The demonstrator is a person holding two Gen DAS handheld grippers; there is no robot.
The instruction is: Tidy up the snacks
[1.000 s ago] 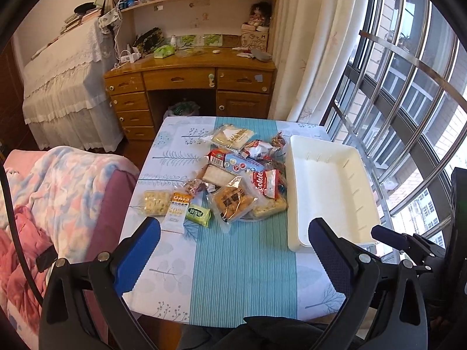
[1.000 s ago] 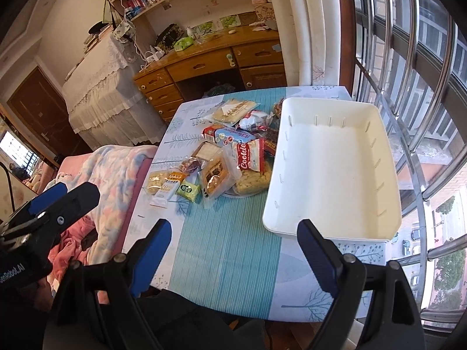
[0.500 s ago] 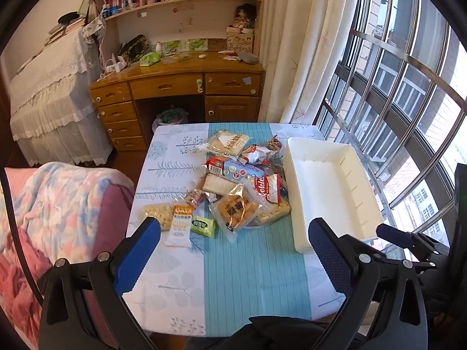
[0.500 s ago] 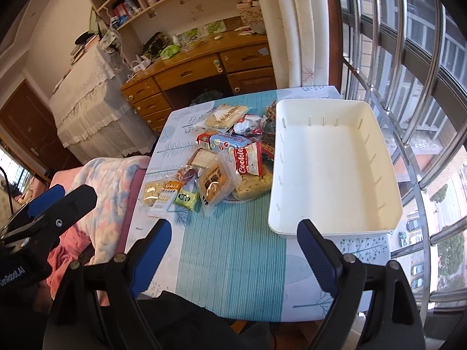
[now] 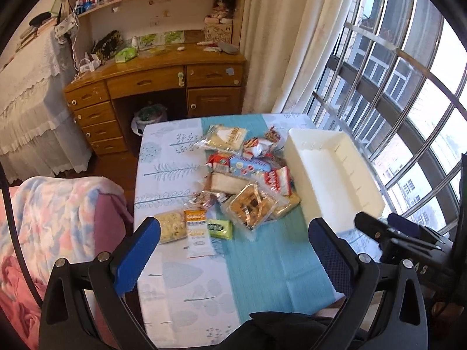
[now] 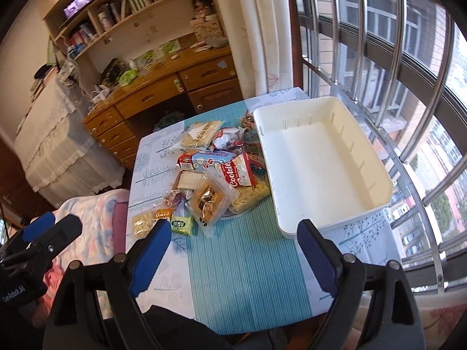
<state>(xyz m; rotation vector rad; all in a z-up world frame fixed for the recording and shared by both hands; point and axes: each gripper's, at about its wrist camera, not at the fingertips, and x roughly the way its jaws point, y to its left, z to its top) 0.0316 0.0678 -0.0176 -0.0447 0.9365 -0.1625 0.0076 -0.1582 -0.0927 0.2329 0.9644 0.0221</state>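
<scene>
Nearing the snacks (image 5: pixel 239 186), both hand-held grippers (image 5: pixel 233 250) (image 6: pixel 233 250) spread wide as before, empty.

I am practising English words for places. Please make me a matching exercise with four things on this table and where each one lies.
Things:
1. white tray
2. green packet
3. red Cookies bag
4. flat cracker pack

Places:
A. far end of the snack pile
B. window side of the table
C. middle of the pile, beside the tray
D. near edge of the pile, beside the OATS sachet

Pairs: 1-B, 2-D, 3-C, 4-A
</scene>
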